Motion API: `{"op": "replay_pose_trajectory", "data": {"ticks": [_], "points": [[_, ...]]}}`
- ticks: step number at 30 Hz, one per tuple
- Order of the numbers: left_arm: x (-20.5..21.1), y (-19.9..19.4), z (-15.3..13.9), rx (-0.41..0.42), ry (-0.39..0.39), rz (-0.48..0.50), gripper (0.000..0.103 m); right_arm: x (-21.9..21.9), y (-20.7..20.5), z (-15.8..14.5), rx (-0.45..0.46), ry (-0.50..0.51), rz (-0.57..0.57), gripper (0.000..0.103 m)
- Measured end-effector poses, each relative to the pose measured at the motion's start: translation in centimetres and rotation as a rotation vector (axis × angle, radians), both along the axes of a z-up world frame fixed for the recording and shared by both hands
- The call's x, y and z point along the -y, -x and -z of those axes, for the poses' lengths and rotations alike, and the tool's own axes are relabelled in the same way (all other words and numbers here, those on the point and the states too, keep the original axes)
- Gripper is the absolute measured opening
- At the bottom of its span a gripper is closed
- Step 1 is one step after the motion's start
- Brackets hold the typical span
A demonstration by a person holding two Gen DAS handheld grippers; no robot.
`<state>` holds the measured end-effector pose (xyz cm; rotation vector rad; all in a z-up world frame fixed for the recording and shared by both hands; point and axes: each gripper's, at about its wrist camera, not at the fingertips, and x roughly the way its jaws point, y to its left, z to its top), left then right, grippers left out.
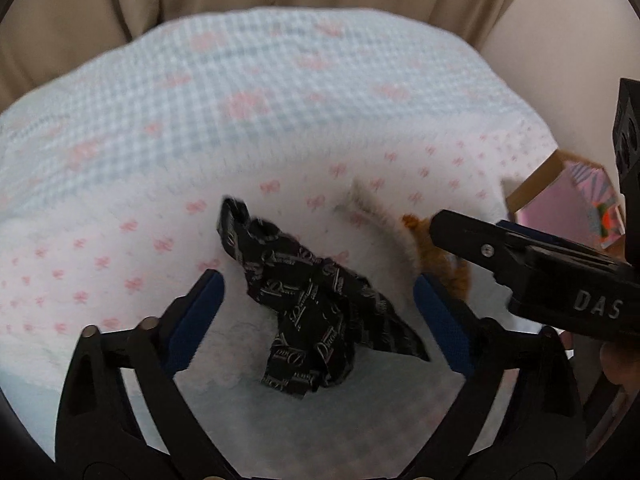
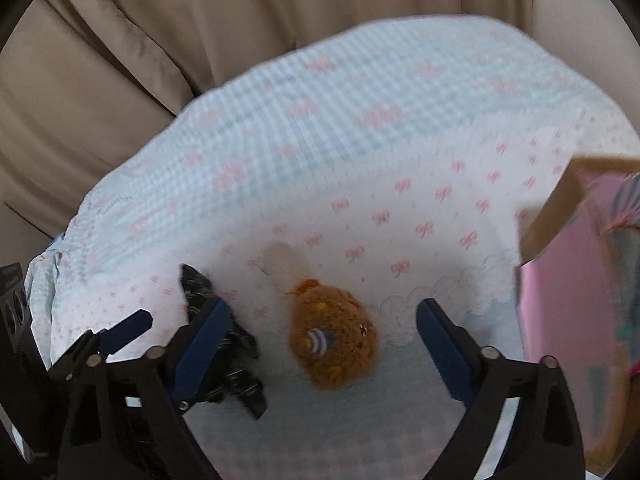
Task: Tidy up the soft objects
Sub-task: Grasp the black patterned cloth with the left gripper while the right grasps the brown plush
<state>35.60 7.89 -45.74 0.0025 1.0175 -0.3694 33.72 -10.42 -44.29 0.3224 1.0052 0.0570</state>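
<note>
A crumpled black cloth with white lettering (image 1: 308, 292) lies on the white bedspread with pink bows (image 1: 120, 240), between the open fingers of my left gripper (image 1: 318, 300). A brown fuzzy plush toy (image 2: 334, 340) with a small blue striped patch lies between the open fingers of my right gripper (image 2: 324, 340). In the left wrist view the right gripper (image 1: 520, 264) reaches in from the right over the plush (image 1: 436, 256). The black cloth (image 2: 224, 344) shows partly behind the right gripper's left finger. Both grippers hold nothing.
An open pink cardboard box (image 2: 576, 280) stands at the right on the bed; it also shows in the left wrist view (image 1: 568, 200). A beige curtain (image 2: 200, 20) hangs behind the bed. A light blue checked blanket (image 1: 260, 80) covers the far part.
</note>
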Motion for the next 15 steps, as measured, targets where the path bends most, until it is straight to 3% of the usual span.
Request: {"op": "replay_pose_trajectory", "data": {"ticks": [7,9,11,14,15], "points": [[0.0,-0.5,3.1,-0.047,-0.029,-0.011,0.070,-0.2,-1.3,4.5,-0.067,-0.043,0.004,0.065],[0.0,-0.4,3.1,-0.034,-0.037,-0.014,0.064,-0.4,-1.2,4.6,-0.051,-0.026,0.003,0.062],[0.0,-0.4,3.1,-0.029,-0.043,-0.017,0.052,-0.6,-1.3,4.6,-0.051,-0.012,-0.017,0.048],[-0.3,-0.6,2.9,-0.033,-0.045,-0.030,0.034,-1.0,-1.2,4.4,-0.041,-0.006,-0.042,0.043],[-0.4,-0.6,2.9,-0.036,-0.044,-0.033,0.033,-1.1,-1.1,4.4,-0.039,-0.004,-0.050,0.041]]}}
